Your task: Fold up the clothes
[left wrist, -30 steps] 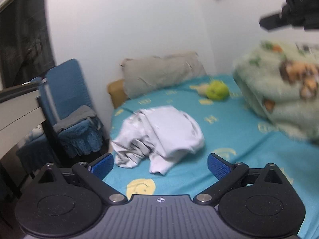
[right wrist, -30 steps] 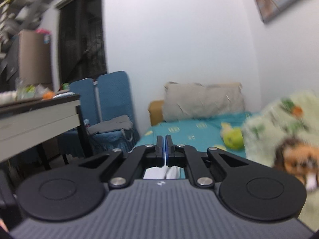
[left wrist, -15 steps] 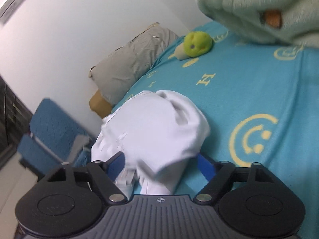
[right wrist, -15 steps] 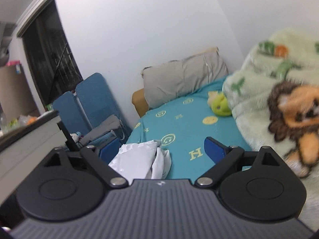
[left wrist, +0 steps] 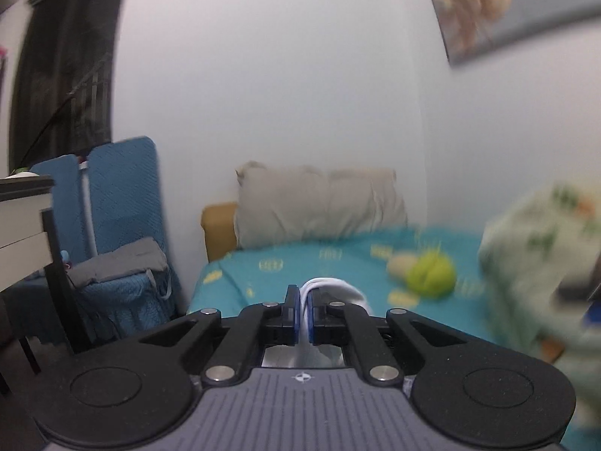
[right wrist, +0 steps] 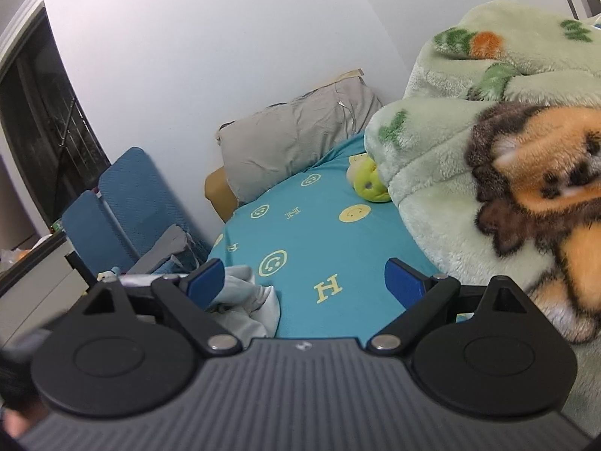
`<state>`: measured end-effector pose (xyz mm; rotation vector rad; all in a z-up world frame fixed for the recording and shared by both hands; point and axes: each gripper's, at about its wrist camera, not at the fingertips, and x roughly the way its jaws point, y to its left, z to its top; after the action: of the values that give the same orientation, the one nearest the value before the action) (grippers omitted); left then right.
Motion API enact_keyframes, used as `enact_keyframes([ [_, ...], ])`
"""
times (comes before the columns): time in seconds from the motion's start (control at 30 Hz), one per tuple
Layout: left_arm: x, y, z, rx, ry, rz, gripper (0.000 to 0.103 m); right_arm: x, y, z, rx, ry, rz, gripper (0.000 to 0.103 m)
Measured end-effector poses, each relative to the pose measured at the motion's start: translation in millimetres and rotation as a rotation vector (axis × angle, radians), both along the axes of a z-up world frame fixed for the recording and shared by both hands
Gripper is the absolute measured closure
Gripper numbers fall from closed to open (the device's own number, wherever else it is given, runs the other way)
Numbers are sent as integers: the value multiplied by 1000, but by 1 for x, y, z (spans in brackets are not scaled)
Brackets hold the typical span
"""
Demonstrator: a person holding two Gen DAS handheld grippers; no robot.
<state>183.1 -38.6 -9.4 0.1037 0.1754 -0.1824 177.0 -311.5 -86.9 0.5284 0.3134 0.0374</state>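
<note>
My left gripper (left wrist: 305,310) is shut on a fold of the white garment (left wrist: 330,287), which bulges up between and just past the blue pads, lifted above the bed. In the right wrist view the same white garment (right wrist: 248,300) lies crumpled at the near left edge of the teal bed sheet (right wrist: 311,233). My right gripper (right wrist: 304,282) is open and empty above the sheet; its left pad (right wrist: 206,280) is right beside the cloth.
A grey pillow (right wrist: 296,131) leans on the wall at the bed's head. A green plush toy (right wrist: 370,184) and a fluffy green blanket with a lion print (right wrist: 488,150) fill the right side. Blue chairs (left wrist: 124,203) and a desk (left wrist: 22,214) stand left of the bed.
My left gripper has closed on the white garment and tilted up toward the wall. My right gripper, shut a second ago, has opened and moved down over the sheet.
</note>
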Motion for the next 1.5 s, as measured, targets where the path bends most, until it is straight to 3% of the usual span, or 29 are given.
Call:
enact_keyframes([
  [0.17, -80, 23, 49, -111, -63, -71, 99, -17, 13, 7, -58, -32, 11, 9],
  [0.3, -139, 44, 69, -202, -82, -112, 99, -38, 26, 21, -91, -69, 61, 9],
  [0.47, -180, 80, 56, -283, -27, -88, 99, -72, 53, 38, -63, -96, 313, 9],
  [0.63, -173, 103, 31, -300, 59, -63, 99, -96, 117, 34, -221, -102, 586, 10],
  [0.77, -160, 113, 12, -284, 120, -60, 98, -85, 164, 19, -316, -48, 662, 14],
  [0.8, -156, 115, 7, -280, 137, -53, 98, -76, 171, 13, -320, -14, 673, 22],
  [0.83, -151, 118, 2, -279, 157, -46, 98, -67, 176, 8, -318, 22, 680, 42],
  [0.9, -140, 124, -9, -274, 215, -15, 98, -50, 181, -3, -309, 86, 680, 66],
  [0.93, -133, 127, -16, -271, 250, 4, 98, -43, 179, -6, -302, 103, 669, 86],
  [0.97, -125, 130, -23, -271, 292, 24, 98, -37, 175, -7, -291, 112, 652, 89],
  [1.07, -104, 137, -44, -276, 410, 69, 98, -23, 157, -4, -195, 101, 603, 93],
  [1.17, -90, 141, -57, -276, 476, 81, 98, -12, 140, -3, -137, 94, 539, 93],
  [1.33, -86, 141, -64, -237, 488, 92, 98, 7, 119, -17, -83, 154, 476, 93],
  [1.5, -94, 145, -53, -317, 470, 74, 98, -3, 136, -14, -101, 120, 584, 91],
])
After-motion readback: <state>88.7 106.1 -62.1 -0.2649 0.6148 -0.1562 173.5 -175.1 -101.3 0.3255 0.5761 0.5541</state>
